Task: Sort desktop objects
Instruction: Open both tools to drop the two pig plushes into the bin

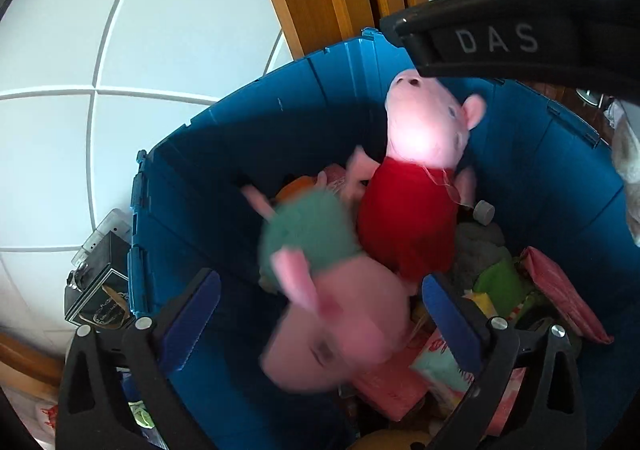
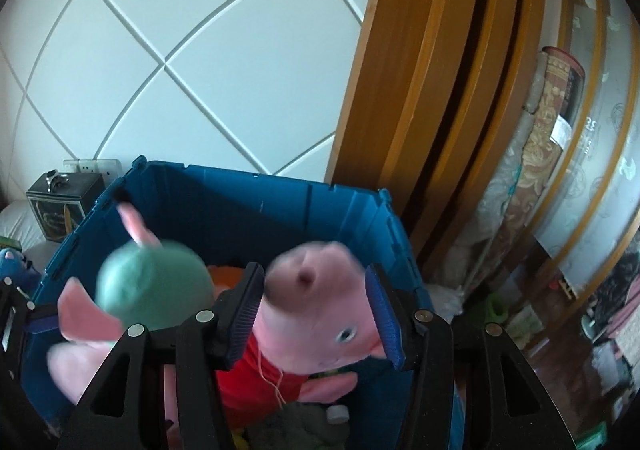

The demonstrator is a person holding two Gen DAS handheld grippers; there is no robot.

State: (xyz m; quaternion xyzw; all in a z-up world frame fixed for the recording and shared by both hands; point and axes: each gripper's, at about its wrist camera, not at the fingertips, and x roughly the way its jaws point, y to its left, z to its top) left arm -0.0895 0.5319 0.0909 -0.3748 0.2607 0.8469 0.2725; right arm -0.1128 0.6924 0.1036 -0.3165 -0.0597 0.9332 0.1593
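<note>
1. Left tongs [image 1: 316, 314]: the jaws stand wide. The green pig [image 1: 320, 290] lies between them, blurred, and neither pad presses on it. Treat it as released and falling into the blue bin [image 1: 240, 138].
2. Right tongs [image 2: 316, 314]: the jaws are part open around the head of the red pig [image 2: 316, 306]. Whether the pads still bear on the head, you cannot tell. Its red body hangs inside the bin, above other toys.
3. Risk: the red pig's loose thread [image 2: 272, 374] could catch on a pad as you withdraw and drag the toy back out. Open wider before you lift.
4. Risk: the green pig sits near the left wall of the bin. A sideways move of the left tongs could knock it over the rim.
5. Risk: both tongs crowd the same opening. Withdraw one at a time to avoid a collision.
6. The bin looks well filled. Toys dropped on top may roll off.
</note>
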